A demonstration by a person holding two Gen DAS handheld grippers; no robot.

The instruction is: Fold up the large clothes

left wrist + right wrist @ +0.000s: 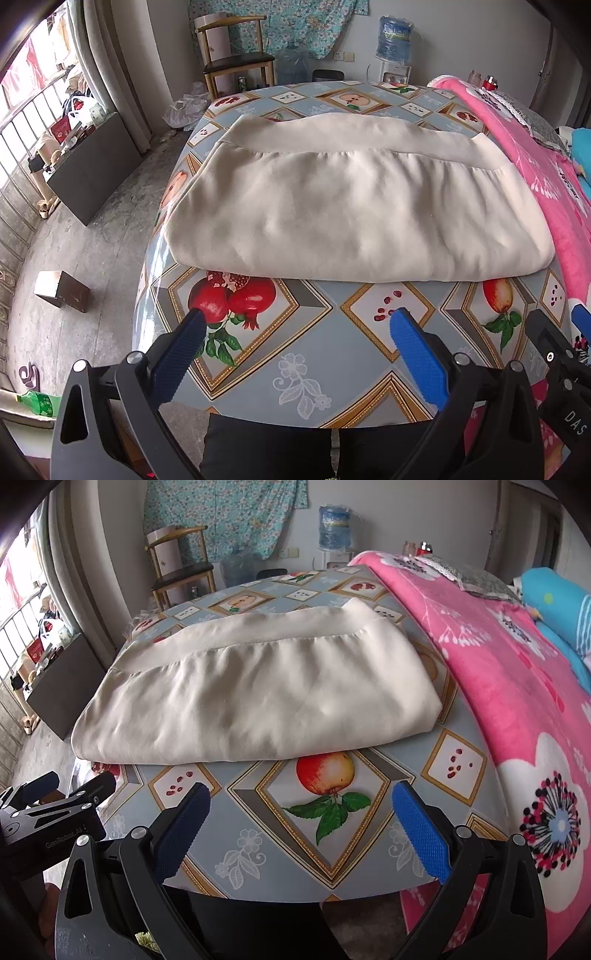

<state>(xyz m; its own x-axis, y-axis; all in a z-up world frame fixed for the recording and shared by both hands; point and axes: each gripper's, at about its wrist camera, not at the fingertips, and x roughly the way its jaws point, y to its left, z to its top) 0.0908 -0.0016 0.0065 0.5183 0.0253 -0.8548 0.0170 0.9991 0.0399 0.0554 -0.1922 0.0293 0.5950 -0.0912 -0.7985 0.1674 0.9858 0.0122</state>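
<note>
Left wrist view: left tongs spread wide, nothing between the blue pads, hovering over the near edge of the bench. Cream garment lies folded flat on the fruit-print tablecloth, beyond the tongs, not touching them. Its waistband-like strip runs along the far side of the fold. Pink blanket just right of the garment, edge close to it. Right tongs' black body and a blue tip show at the far right of this view. Wooden chair and water dispenser stand past the garment by the back wall.

Right wrist view: right tongs also released, gaping, empty, over the tablecloth nearer than the garment. Printed apple just under the garment's near edge. Pink blanket right of the garment; left tongs visible left of it, low.
</note>
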